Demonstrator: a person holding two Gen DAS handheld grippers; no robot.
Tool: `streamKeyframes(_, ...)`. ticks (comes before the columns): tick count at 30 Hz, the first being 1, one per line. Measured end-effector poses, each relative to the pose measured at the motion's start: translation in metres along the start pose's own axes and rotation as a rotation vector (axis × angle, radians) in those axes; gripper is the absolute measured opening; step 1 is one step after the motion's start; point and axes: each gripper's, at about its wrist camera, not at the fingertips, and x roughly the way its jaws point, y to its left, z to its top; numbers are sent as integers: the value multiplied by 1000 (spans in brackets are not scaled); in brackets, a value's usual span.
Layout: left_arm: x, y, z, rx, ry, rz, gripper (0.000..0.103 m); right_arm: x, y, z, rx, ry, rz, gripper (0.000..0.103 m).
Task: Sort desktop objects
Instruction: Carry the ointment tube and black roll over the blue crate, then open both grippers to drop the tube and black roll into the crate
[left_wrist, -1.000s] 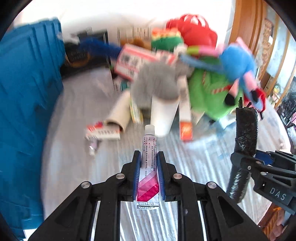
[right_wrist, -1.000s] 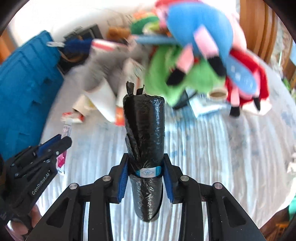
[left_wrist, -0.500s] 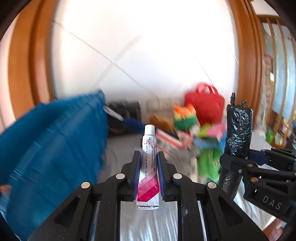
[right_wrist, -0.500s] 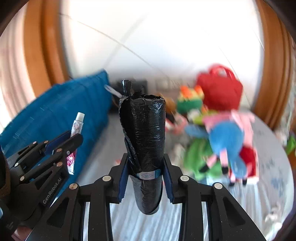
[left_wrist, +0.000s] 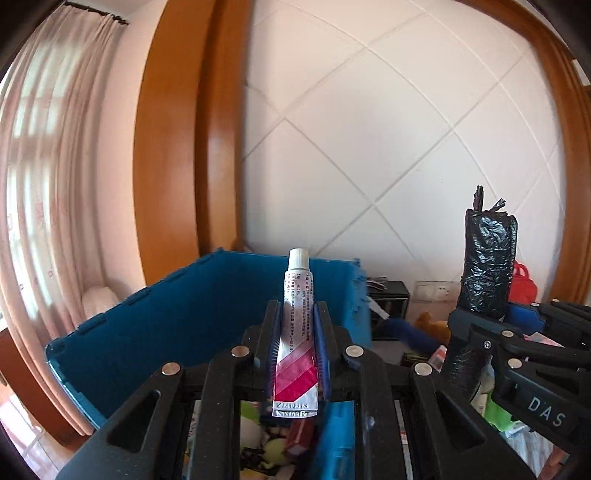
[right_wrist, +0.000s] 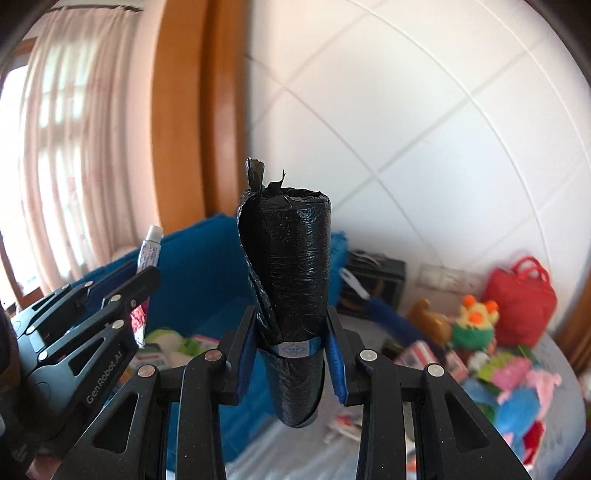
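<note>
Left hand-held gripper (left_wrist: 297, 341) clamps a tube (left_wrist: 297, 332); right hand-held gripper (right_wrist: 291, 354) clamps a black roll (right_wrist: 291, 280)

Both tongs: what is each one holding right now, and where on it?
Left tongs pinch the small tube across its lower body, white cap pointing away. Right tongs clamp the black bag roll low down, at its blue paper band.

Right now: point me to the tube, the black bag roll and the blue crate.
tube (left_wrist: 297, 325), left wrist view, printed middle between the pads
black bag roll (right_wrist: 295, 266), right wrist view, side above the pads
blue crate (left_wrist: 207, 314), left wrist view, inner wall
</note>
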Motion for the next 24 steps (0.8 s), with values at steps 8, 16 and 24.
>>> streamKeyframes(8, 32, 73, -9, -45, 114, 101, 18, 60, 77, 8, -90, 94, 40, 33)
streamKeyframes(16, 58, 113, -19, -70, 203, 120, 18, 84, 113, 7, -148, 141, 0, 34)
streamKeyframes(24, 74, 129, -21, -59, 279, 116, 18, 116, 136, 7, -177, 247, -22, 34)
